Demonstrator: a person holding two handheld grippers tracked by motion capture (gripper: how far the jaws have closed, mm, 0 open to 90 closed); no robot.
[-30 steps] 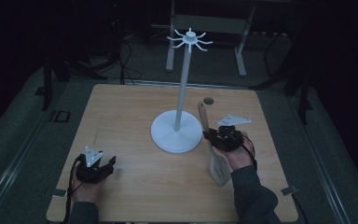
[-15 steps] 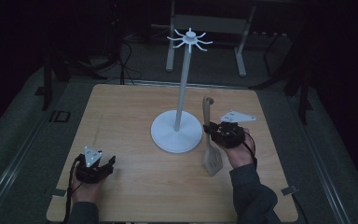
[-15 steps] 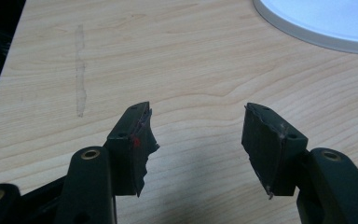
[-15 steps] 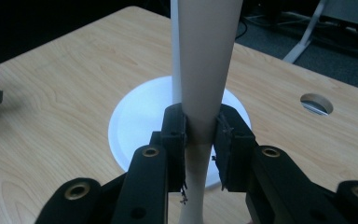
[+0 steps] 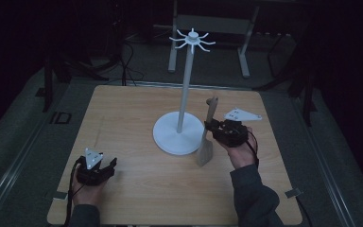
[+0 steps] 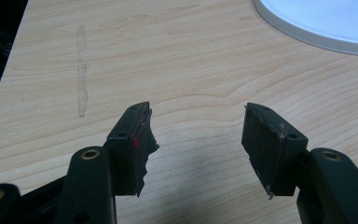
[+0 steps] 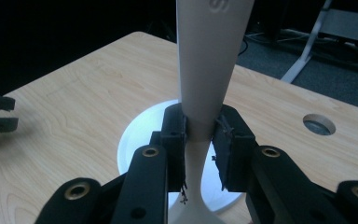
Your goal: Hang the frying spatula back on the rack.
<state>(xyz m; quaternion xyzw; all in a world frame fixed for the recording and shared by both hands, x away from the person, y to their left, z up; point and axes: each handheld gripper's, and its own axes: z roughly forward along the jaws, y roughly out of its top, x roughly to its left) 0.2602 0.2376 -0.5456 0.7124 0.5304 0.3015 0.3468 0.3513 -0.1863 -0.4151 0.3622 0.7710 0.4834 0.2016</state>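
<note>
Pale wood table [image 5: 137, 113]; right tool [image 5: 216, 128] pinches flat spatula [image 5: 207, 142], left tool [image 5: 105, 166] spread.

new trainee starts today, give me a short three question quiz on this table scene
1. True or false: the right gripper is shut on the handle of the pale flat-bladed spatula.
2. Which stands nearest the spatula's blade? A) the white round-based stand with hooked arms on top B) the left gripper C) the round hole in the light wooden table
3. Fill in: the left gripper's fingers are ____, with only bare tabletop between them.

Key: 1 true. 2 A: the blade hangs beside the stand's base. 3 open.
</note>
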